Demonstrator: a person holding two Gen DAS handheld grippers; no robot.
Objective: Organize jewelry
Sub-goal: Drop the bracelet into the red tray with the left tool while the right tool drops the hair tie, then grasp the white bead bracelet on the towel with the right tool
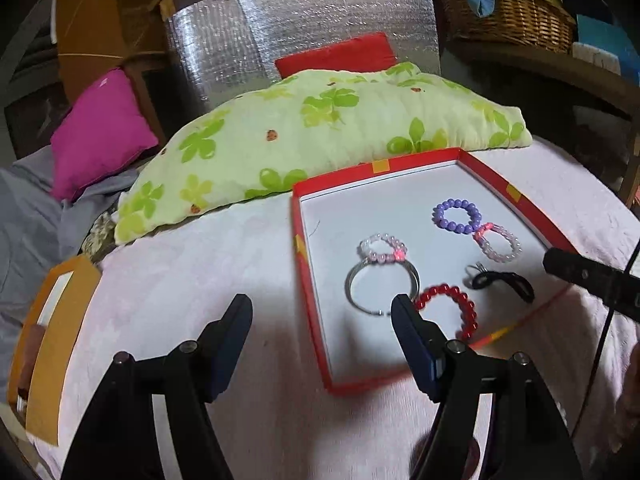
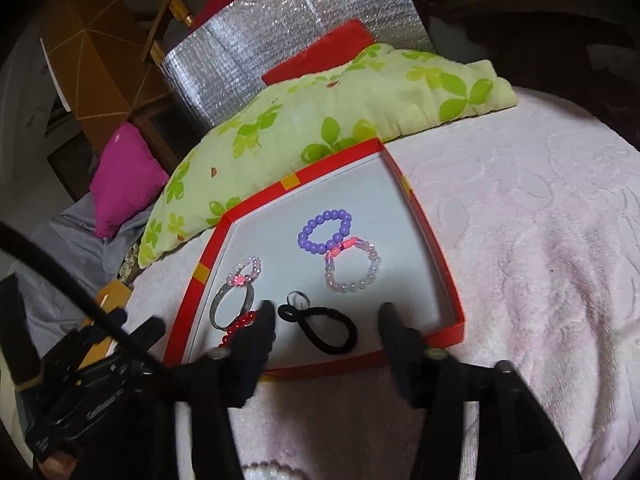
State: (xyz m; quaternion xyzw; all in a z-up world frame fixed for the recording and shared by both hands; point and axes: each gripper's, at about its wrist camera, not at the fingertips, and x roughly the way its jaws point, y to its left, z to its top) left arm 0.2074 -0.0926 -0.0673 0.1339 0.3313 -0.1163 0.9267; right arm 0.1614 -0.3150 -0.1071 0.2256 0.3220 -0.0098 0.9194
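On a pale pink blanket (image 2: 520, 220) sits a shallow red box (image 1: 306, 280) with a white floor, holding the jewelry. At its far side lies a purple bead bracelet (image 1: 457, 215), touching a pale pink and clear bead bracelet (image 2: 352, 266) just nearer and to its right. Toward the left wall lies a small pink bead bracelet (image 1: 382, 249), resting against the far edge of a silver bangle (image 1: 382, 288). A red bead bracelet (image 1: 452, 304) lies near the front of the box, just right of the bangle. A black hair tie (image 2: 320, 326) lies near the front, with a small clear ring-like piece (image 2: 298, 298) at its far end; what that piece is cannot be told.

The left gripper (image 1: 322, 320) hovers above the box's left wall with its two dark fingers spread wide and nothing between them. The right gripper (image 2: 328, 320) hovers over the box's front edge, fingers likewise spread wide, the hair tie lying between and below them, untouched. A white bead strand (image 2: 266, 472) shows at the near edge of the right wrist view, partly cut off.

Beyond the box lies a green leaf-print pillow (image 1: 320, 136), with a magenta cushion (image 1: 100, 132) to the far left, silver foil sheeting (image 1: 304, 28) behind, and a wicker basket (image 1: 508, 16) at the far right.
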